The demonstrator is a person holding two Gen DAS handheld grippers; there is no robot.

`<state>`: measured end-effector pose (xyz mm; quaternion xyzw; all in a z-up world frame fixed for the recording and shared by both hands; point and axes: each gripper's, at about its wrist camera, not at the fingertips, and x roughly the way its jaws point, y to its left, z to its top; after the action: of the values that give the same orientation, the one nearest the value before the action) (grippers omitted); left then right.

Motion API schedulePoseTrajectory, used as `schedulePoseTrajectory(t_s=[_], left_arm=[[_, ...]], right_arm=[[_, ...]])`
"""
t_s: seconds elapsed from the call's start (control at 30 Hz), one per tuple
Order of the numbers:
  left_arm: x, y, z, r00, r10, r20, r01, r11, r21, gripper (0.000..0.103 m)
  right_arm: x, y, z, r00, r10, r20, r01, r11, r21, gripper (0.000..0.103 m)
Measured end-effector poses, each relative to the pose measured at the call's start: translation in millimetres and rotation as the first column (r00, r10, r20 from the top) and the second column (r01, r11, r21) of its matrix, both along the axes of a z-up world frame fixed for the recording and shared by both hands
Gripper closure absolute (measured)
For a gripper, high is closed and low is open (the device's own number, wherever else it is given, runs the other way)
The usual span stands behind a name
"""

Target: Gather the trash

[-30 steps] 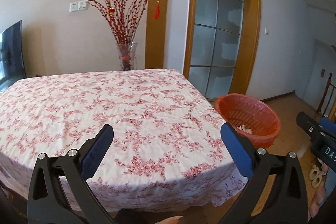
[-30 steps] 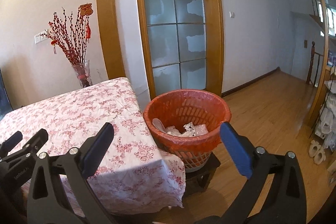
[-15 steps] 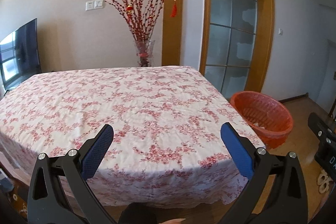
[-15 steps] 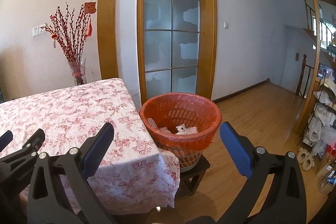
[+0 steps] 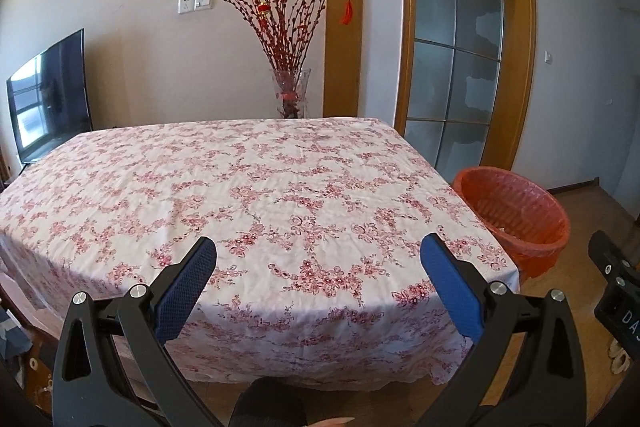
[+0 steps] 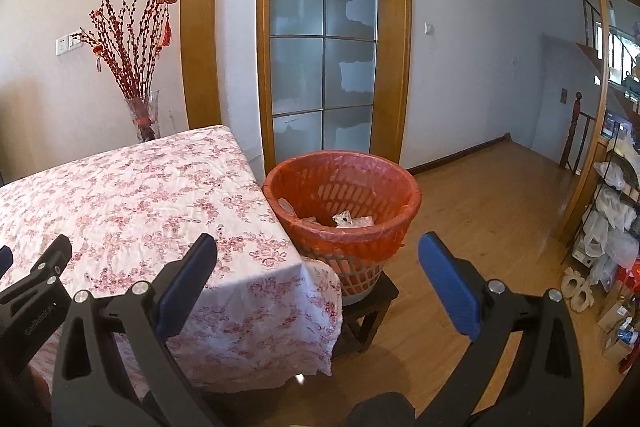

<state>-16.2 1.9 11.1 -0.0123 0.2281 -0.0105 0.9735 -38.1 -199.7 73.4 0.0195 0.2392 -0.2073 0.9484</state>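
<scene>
Red plastic lines the basket (image 6: 342, 203), and that basket is your landmark: it stands on a small dark stool (image 6: 370, 301) just beside the table's corner, with pale crumpled trash (image 6: 348, 219) lying inside it. Over the last second both your views have pulled back and risen — the left camera, which faced the table's basket-side corner, now takes in the whole floral tablecloth (image 5: 248, 203), and the basket has slid toward that view's edge. Your right camera has drawn away from the basket too. I read that as stepping back after the last drop: no trash shows on the cloth, so the collecting looks done or nearly so.

Your left gripper (image 5: 318, 269) is spread wide with nothing between its blue pads (image 5: 184, 287). Your right gripper (image 6: 318, 267) is equally wide and empty, hanging above the table corner next to the basket.

Around the basket: a frosted glass door (image 6: 324, 67) behind it, a glass vase of red branches (image 5: 290, 75) beyond the table's far edge, a television (image 5: 50, 95) on the side of the table away from the basket, and a cluttered rack (image 6: 612, 211) well apart across the wooden floor (image 6: 480, 211). Nothing blocks either gripper's way to the basket — only the drooping cloth corner (image 6: 316, 311) hangs close to the stool, so mind it if you reach in low.
</scene>
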Motion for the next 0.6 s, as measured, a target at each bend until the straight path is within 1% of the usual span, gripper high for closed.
schedulePoseTrajectory(t_s=[0.6], left_arm=[[-8.9, -3.9, -1.9, 1.000, 0.029, -0.003, -0.029, 1.000, 0.011, 0.003]], right_arm=[[-7.6, -1.9, -4.4, 0.999, -0.045, -0.009, 0.045, 0.999, -0.024, 0.004]])
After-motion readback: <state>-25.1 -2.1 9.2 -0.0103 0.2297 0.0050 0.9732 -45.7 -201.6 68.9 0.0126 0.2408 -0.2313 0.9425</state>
